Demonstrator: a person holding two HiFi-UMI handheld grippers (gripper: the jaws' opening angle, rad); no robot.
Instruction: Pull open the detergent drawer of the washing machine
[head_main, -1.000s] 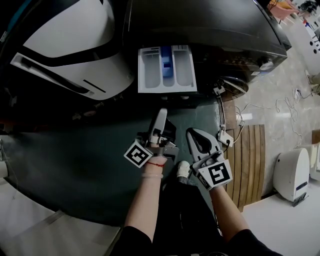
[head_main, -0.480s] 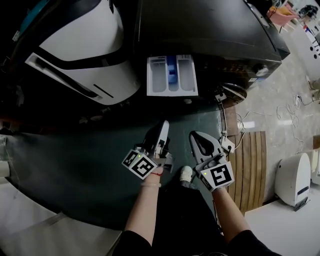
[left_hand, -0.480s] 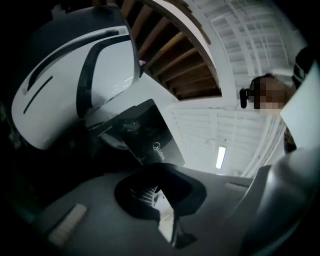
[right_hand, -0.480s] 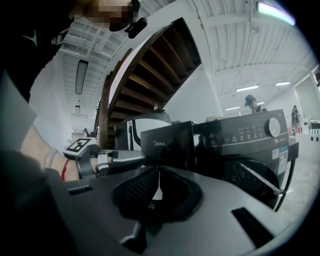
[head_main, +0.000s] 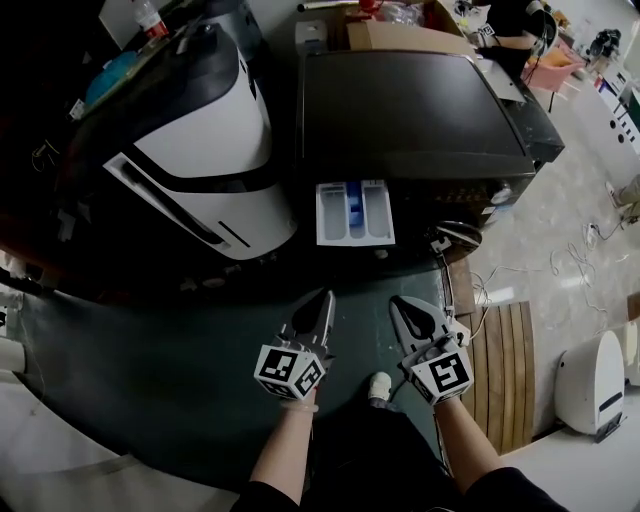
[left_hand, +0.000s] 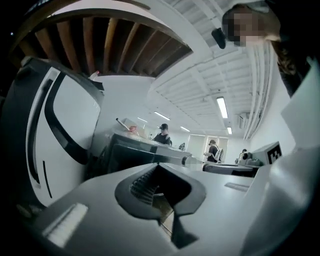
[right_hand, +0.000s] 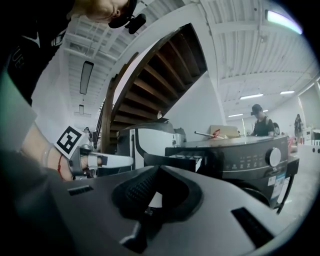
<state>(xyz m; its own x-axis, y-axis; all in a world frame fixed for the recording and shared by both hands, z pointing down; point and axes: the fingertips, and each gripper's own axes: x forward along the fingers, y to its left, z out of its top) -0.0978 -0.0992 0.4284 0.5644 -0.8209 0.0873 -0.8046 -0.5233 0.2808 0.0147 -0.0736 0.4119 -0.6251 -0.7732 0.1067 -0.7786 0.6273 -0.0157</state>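
While I hold both grippers clear of the washing machine (head_main: 410, 100):
Detergent drawer (head_main: 355, 212): pulled out, compartments showing.
Left gripper (head_main: 324, 298): clenched, empty.
Right gripper (head_main: 402, 305): clenched, empty.

Left gripper (head_main: 325, 297) rolled over, fingers (head_main: 320, 316) closed together, it and right gripper (head_main: 399, 301) raised, farther from detergent drawer (head_main: 335, 215)

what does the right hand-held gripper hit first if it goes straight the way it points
The right hand-held gripper would probably meet the washing machine, at or beside its open detergent drawer; nothing shows between, but depth is unclear.
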